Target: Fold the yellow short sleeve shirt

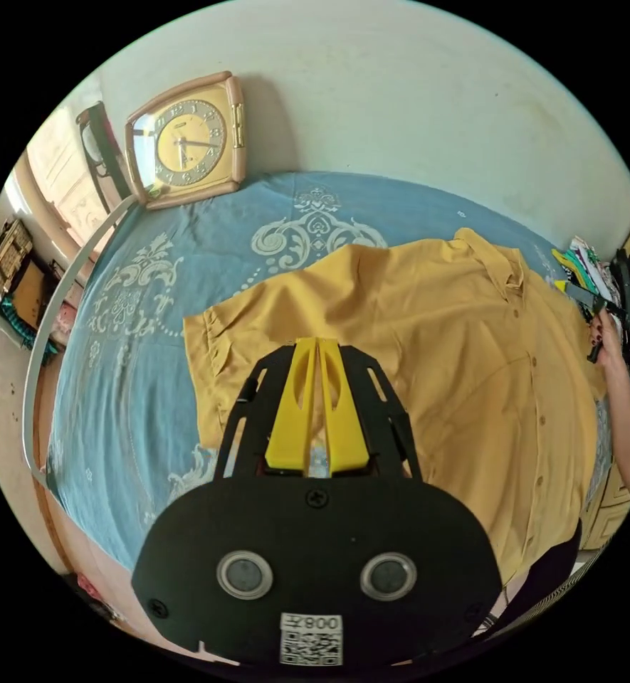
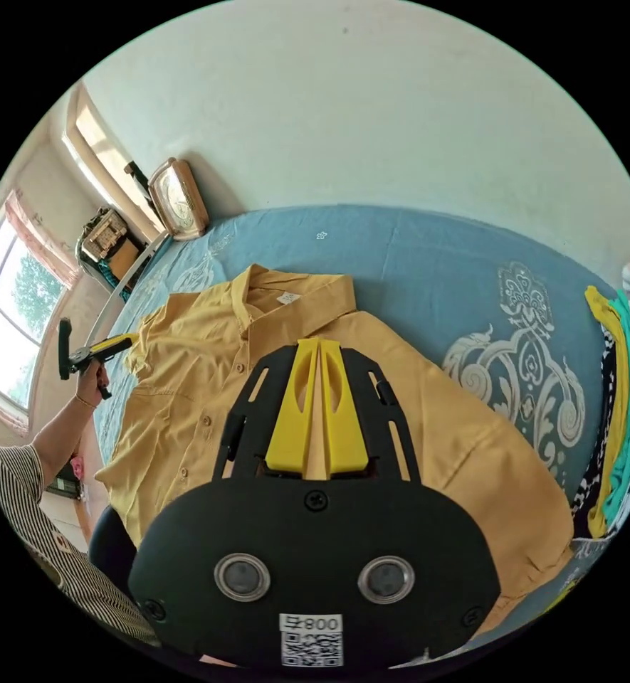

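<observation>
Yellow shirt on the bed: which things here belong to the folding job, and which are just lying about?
Job:
yellow shirt, spread flat
left gripper
right gripper

Lying about:
clock against the wall
stacked clothes at the bed's edge
blue bedspread

Open blue bedspread (image 2: pixel 428 263) beyond the shirt; clock (image 1: pixel 185 141) blocks the far corner.

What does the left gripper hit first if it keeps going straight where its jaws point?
Most likely the yellow shirt: the left gripper has its jaws closed together and aimed at the shirt's body spread on the blue bedspread. Depth is unclear, so how far above the cloth it sits cannot be told.
</observation>
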